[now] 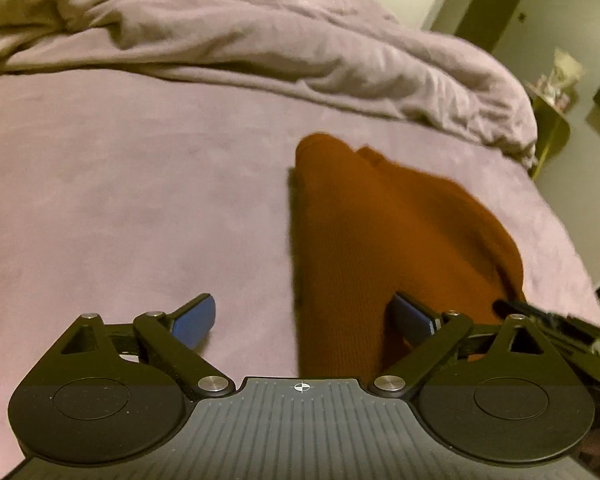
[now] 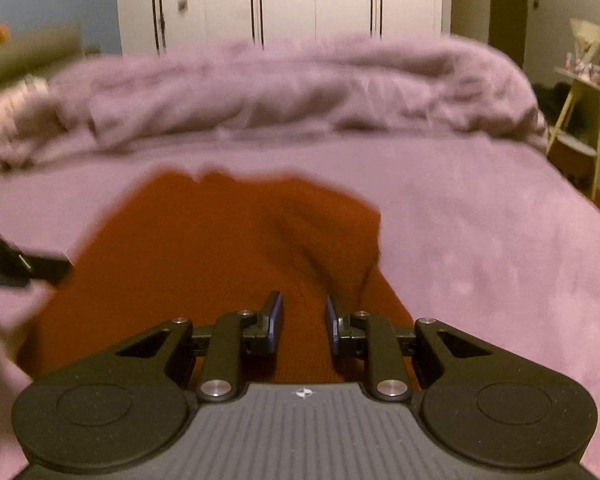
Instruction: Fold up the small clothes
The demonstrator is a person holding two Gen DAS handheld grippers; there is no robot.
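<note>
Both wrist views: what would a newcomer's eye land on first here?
The rust-orange garment lying mid-bed on the mauve bedspread. Next, the left gripper spread wide over its edge, and the rumpled duvet heaped along the far side.

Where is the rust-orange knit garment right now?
The rust-orange knit garment lies on the mauve bedsheet, in front of the rumpled duvet, directly under both grippers in the wrist views.
</note>
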